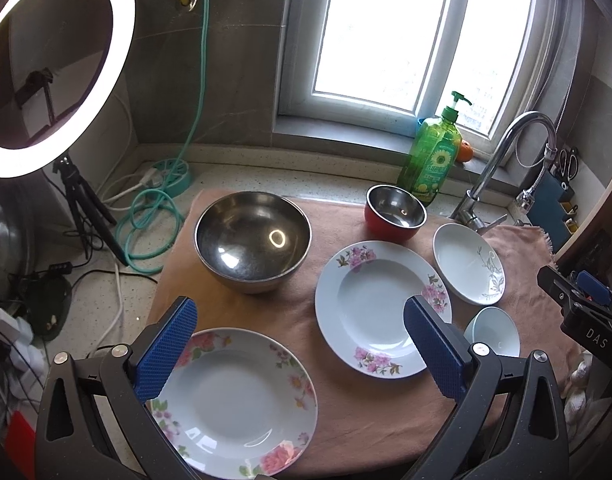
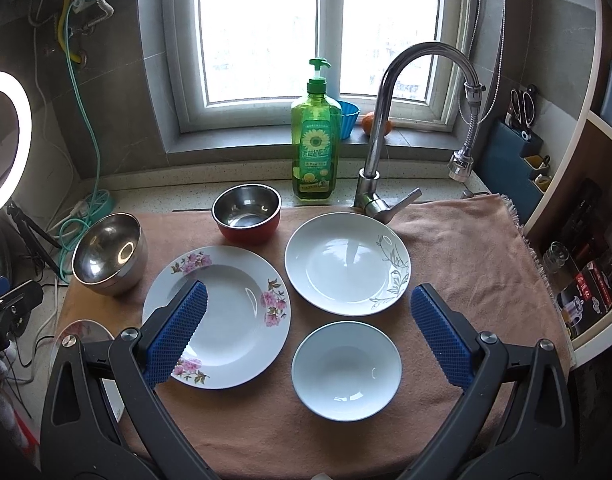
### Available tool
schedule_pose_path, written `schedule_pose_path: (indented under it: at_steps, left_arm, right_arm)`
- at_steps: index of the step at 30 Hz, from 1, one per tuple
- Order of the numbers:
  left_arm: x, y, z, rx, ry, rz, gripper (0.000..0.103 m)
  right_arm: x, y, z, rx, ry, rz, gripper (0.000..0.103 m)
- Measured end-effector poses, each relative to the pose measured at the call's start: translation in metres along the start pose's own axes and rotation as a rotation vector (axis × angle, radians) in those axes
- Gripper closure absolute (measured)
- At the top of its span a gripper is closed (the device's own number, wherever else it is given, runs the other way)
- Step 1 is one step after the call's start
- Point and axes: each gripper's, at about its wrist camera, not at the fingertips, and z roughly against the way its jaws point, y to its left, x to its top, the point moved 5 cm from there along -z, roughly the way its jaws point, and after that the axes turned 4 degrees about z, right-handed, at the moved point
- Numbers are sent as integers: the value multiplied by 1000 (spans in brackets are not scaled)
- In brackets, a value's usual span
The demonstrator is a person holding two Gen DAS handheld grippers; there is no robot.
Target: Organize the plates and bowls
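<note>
On a pink cloth (image 1: 338, 412) lie two flowered plates, one near me (image 1: 241, 404) and one in the middle (image 1: 370, 300) (image 2: 229, 312). A large steel bowl (image 1: 253, 240) (image 2: 109, 254) and a small red steel-lined bowl (image 1: 394, 210) (image 2: 246, 212) stand behind them. A white plate with a grey vine (image 1: 466, 262) (image 2: 346, 264) and a small white bowl (image 1: 496, 330) (image 2: 346, 370) lie to the right. My left gripper (image 1: 299, 320) hangs open above the near plate. My right gripper (image 2: 310, 308) is open above the small white bowl.
A green soap bottle (image 2: 314, 140) and a faucet (image 2: 386, 120) stand at the back by the window. A ring light (image 1: 45, 68) on a tripod, a teal hose (image 1: 153, 216) and cables crowd the left counter. Shelves (image 2: 586, 240) rise on the right.
</note>
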Motion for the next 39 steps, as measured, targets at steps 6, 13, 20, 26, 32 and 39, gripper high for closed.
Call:
schedule_pose_path:
  at_steps: [6,13,20,26,32,39]
  left_arm:
    - [-6,17,-17,29,50,31,1]
    - [-14,34,-33,-5,104,104,11]
    - [-25,33,-40,-39,145,140,30]
    - [-39,21,-36,-69,155,200,39]
    - [-60,0,-30,-46,116,288,46]
    - [-91,-28,-43,-32,177,403,57]
  right_arm:
    - [-9,-33,-24,25,75,-73,0]
    - [-7,-72,-36,121,110,-183,7]
    - [16,-53,-57,260,144,-68,26]
    - [22,-26,-93,439,249,33,43]
    - [34,-8,-131,572,336,156,44]
    - [33,18,-171,692,444,272,55]
